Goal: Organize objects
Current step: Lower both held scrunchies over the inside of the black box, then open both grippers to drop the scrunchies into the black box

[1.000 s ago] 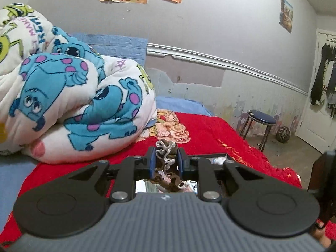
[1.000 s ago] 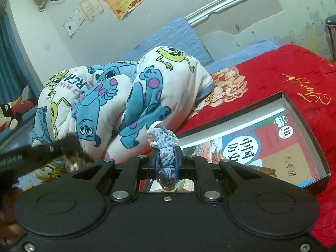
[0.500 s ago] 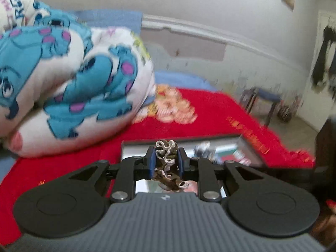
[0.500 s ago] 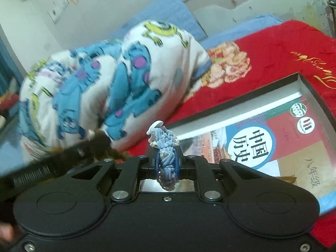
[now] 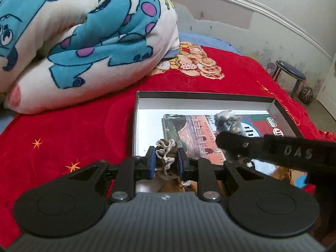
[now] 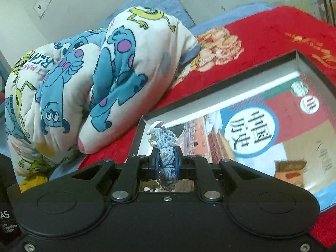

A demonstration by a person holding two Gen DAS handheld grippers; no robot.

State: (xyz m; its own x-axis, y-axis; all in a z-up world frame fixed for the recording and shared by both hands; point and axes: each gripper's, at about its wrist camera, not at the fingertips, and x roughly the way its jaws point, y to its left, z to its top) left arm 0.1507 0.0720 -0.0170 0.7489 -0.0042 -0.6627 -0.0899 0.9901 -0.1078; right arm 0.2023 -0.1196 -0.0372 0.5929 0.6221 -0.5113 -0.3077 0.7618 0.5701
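My left gripper (image 5: 166, 160) is shut on a brown and cream crocheted scrunchie (image 5: 166, 154), held above the near left corner of a shallow black box (image 5: 205, 96). The box lies on the red bedspread and holds a history textbook (image 5: 193, 132). My right gripper (image 6: 167, 163) is shut on a blue and cream crocheted scrunchie (image 6: 166, 153), held over the box's left part (image 6: 138, 134). In the left wrist view the right gripper's black body (image 5: 279, 153) crosses from the right, above the book (image 6: 252, 138).
A rolled cartoon-print quilt (image 5: 84, 42) lies on the bed left of and behind the box; it shows in the right wrist view (image 6: 94, 79). A red bedspread (image 5: 63, 138) covers the bed. A blue-topped stool (image 5: 290, 74) stands by the wall at far right.
Both grippers have moved forward and tilted down over the box, each still holding its scrunchie. The right gripper has come into the left wrist view from the right.
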